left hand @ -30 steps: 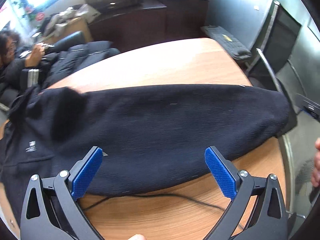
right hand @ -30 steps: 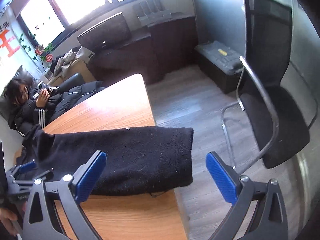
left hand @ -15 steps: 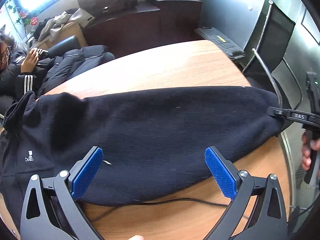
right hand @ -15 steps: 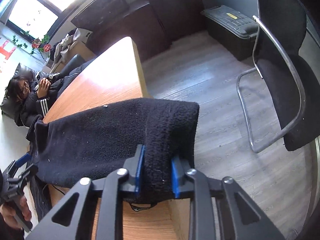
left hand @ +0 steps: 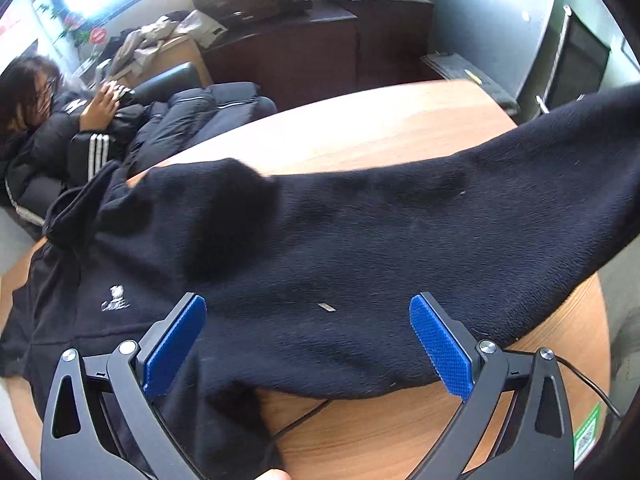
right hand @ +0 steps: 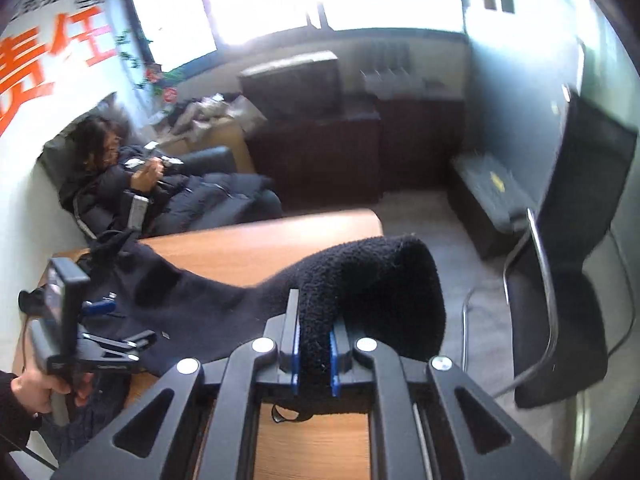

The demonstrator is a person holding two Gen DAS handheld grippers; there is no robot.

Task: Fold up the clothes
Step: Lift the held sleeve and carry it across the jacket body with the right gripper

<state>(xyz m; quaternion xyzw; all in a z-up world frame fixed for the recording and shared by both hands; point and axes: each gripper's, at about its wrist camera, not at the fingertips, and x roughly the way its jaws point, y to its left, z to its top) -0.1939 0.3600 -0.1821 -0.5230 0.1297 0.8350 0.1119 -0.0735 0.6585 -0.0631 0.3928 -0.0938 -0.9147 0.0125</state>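
A black fleece jacket (left hand: 320, 248) lies spread over most of a round wooden table (left hand: 360, 120), its body and a small white chest logo (left hand: 114, 299) toward eight o'clock in the left wrist view and one long sleeve running off toward three o'clock, where it lifts clear of the tabletop. The left gripper (left hand: 307, 344) hangs just above the near edge of the jacket with its blue-padded fingers (left hand: 176, 344) spread wide apart, nothing between them; whether their tips touch the fleece cannot be told. A thin black cable (left hand: 304, 420) runs over the bare wood at six o'clock, partly under the jacket's edge. In the right wrist view the right gripper (right hand: 314, 344) has its fingers pressed together on the end of the sleeve (right hand: 372, 280), which is pinched between the blue pads and curls up and over them in a thick hump above the table's edge. At nine o'clock in that view the left gripper (right hand: 100, 308) shows over the jacket, held by a hand (right hand: 36, 388) in a dark sleeve. Beyond the table at eleven o'clock a person (right hand: 116, 168) in a dark puffy coat sits on a sofa, and a black office chair (right hand: 576, 240) stands on the floor at three o'clock.
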